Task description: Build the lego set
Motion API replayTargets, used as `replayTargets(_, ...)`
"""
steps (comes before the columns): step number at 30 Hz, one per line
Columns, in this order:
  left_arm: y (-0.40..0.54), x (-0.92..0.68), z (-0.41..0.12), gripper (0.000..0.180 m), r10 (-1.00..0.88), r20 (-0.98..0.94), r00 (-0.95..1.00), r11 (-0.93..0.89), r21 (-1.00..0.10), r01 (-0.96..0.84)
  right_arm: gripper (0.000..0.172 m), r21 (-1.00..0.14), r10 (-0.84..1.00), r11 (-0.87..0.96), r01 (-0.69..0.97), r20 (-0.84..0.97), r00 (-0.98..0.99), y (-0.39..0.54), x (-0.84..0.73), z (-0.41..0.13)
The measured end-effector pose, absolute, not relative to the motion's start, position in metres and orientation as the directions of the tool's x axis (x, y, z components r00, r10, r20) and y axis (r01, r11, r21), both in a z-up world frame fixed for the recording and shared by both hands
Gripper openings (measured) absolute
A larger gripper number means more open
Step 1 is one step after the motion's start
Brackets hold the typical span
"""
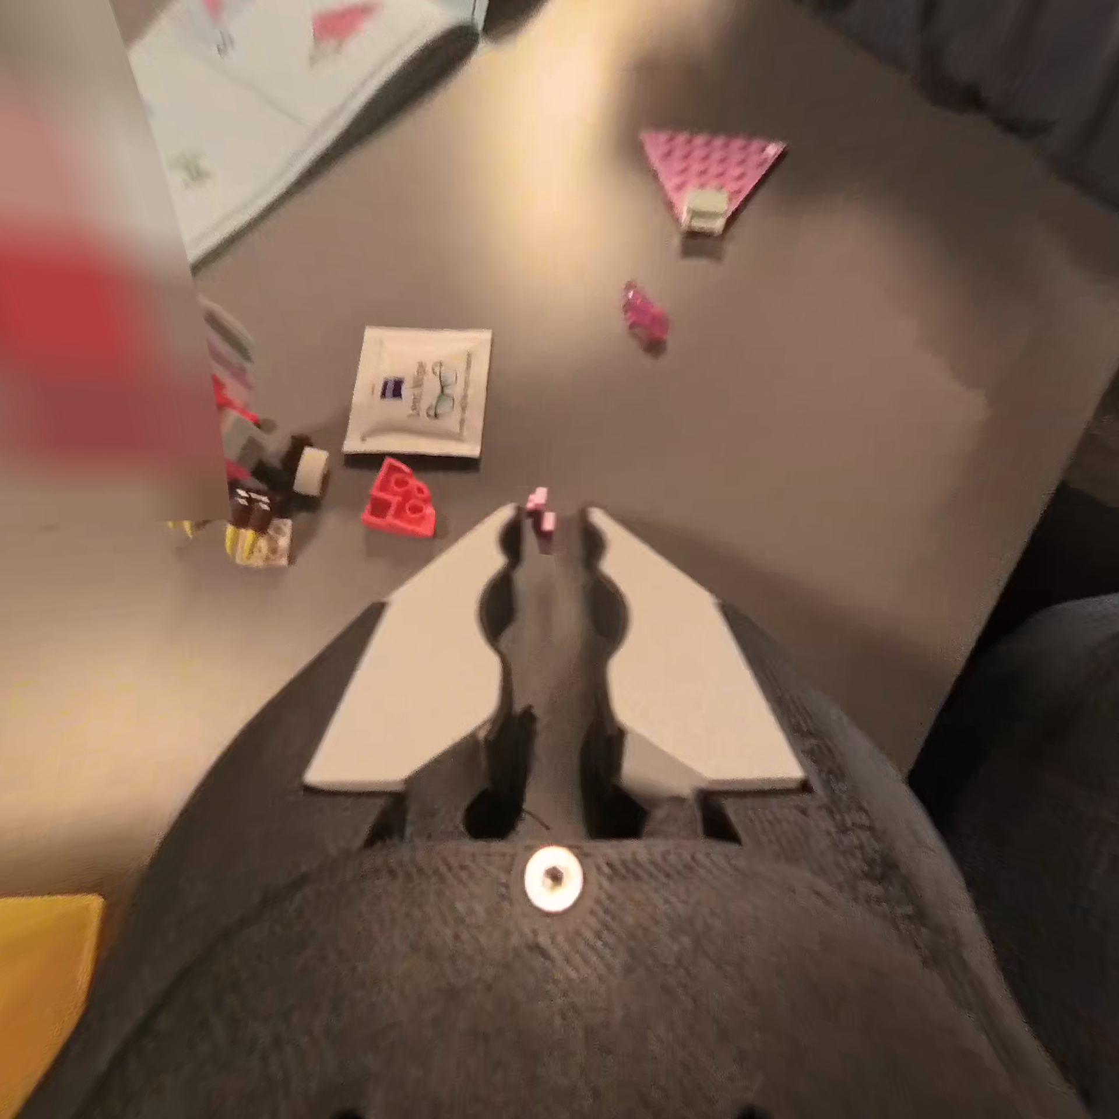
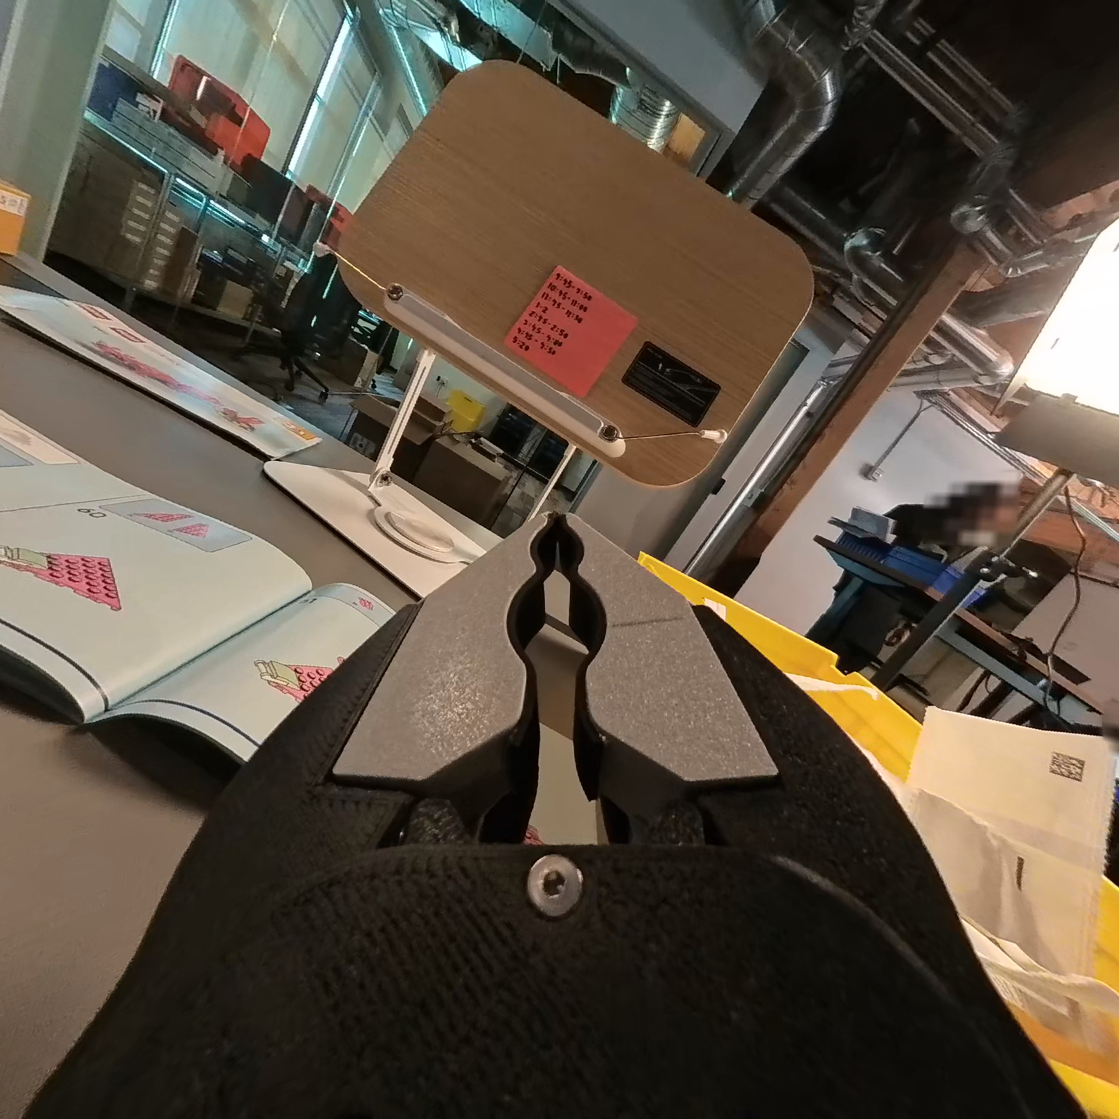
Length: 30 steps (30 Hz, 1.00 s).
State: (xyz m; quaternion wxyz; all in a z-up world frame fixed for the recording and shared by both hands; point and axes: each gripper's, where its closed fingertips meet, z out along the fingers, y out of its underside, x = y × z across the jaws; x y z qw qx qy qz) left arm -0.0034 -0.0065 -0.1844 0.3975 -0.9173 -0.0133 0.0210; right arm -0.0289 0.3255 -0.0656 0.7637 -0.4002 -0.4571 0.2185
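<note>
My left gripper (image 1: 550,514) has its fingers apart. A small pink piece (image 1: 541,525) sits between the tips, close to the left finger, with a clear gap to the right finger; the view is blurred and I can't tell whether it touches either one, so I don't read it as gripped. Below is the grey table (image 1: 787,424). Nearest neighbours: a red brick (image 1: 399,499) just left of the tips, a white sachet (image 1: 421,390) behind it, and a pile of dark and yellow bricks (image 1: 272,496) further left. Well ahead are a magenta bit (image 1: 645,315) and a pink wedge plate (image 1: 711,166) carrying a pale block (image 1: 705,212).

My right gripper (image 2: 556,518) is clenched, tips together on nothing. It is raised and points at a wooden stand (image 2: 575,254) bearing a red sticky note (image 2: 569,330). An open booklet (image 2: 139,581) lies to its left, a yellow bin (image 2: 787,654) to its right.
</note>
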Motion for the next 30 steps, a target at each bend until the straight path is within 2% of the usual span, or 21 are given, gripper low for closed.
replayTargets(1,-0.009,-0.003,-0.192,0.038,0.044,-0.010,0.999,-0.708,-0.706,0.024,0.000,-0.810,0.700,0.585,0.033,0.525,0.485,0.325,-0.029,-0.066)
replayTargets(3,-0.012,-0.001,-0.192,0.050,0.038,-0.005,0.999,-0.703,-0.711,0.023,0.000,-0.809,0.699,0.587,0.035,0.528,0.482,0.325,-0.029,-0.066)
replayTargets(7,-0.030,-0.010,-0.123,0.044,0.048,-0.082,0.995,-0.522,-0.852,-0.045,0.000,-0.812,0.699,0.582,0.035,0.522,0.489,0.326,-0.027,-0.066)
replayTargets(9,-0.056,-0.044,-0.068,0.038,0.177,-0.132,0.975,-0.400,-0.915,-0.052,0.000,-0.815,0.699,0.579,0.034,0.517,0.494,0.327,-0.027,-0.065)
replayTargets(11,-0.097,-0.102,-0.027,0.033,0.400,-0.124,0.908,-0.345,-0.938,0.023,0.000,-0.814,0.699,0.579,0.036,0.519,0.491,0.326,-0.028,-0.066)
replayTargets(13,-0.139,-0.160,-0.026,0.032,0.549,-0.131,0.826,-0.439,-0.886,0.151,0.000,-0.811,0.698,0.584,0.039,0.527,0.485,0.325,-0.029,-0.066)
replayTargets(14,-0.156,-0.185,-0.040,0.027,0.584,-0.133,0.801,-0.515,-0.823,0.239,0.000,-0.808,0.697,0.588,0.041,0.532,0.481,0.324,-0.030,-0.066)
replayTargets(16,-0.175,-0.220,-0.081,0.007,0.611,-0.042,0.791,-0.607,-0.666,0.433,0.000,-0.802,0.694,0.596,0.045,0.542,0.473,0.322,-0.031,-0.067)
replayTargets(18,-0.179,-0.238,-0.118,0.006,0.625,0.086,0.776,-0.630,-0.531,0.566,0.000,-0.799,0.693,0.600,0.048,0.549,0.467,0.321,-0.032,-0.068)
replayTargets(20,-0.187,-0.251,-0.146,0.012,0.652,0.070,0.755,-0.663,-0.430,0.613,0.000,-0.801,0.696,0.597,0.048,0.546,0.466,0.321,-0.032,-0.068)
replayTargets(25,-0.185,-0.271,-0.170,0.029,0.675,0.013,0.738,-0.678,-0.384,0.627,0.000,-0.810,0.706,0.584,0.043,0.534,0.466,0.323,-0.031,-0.069)
replayTargets(30,-0.188,-0.277,-0.181,0.029,0.672,-0.046,0.739,-0.707,-0.336,0.622,0.000,-0.807,0.706,0.589,0.048,0.543,0.454,0.321,-0.033,-0.070)
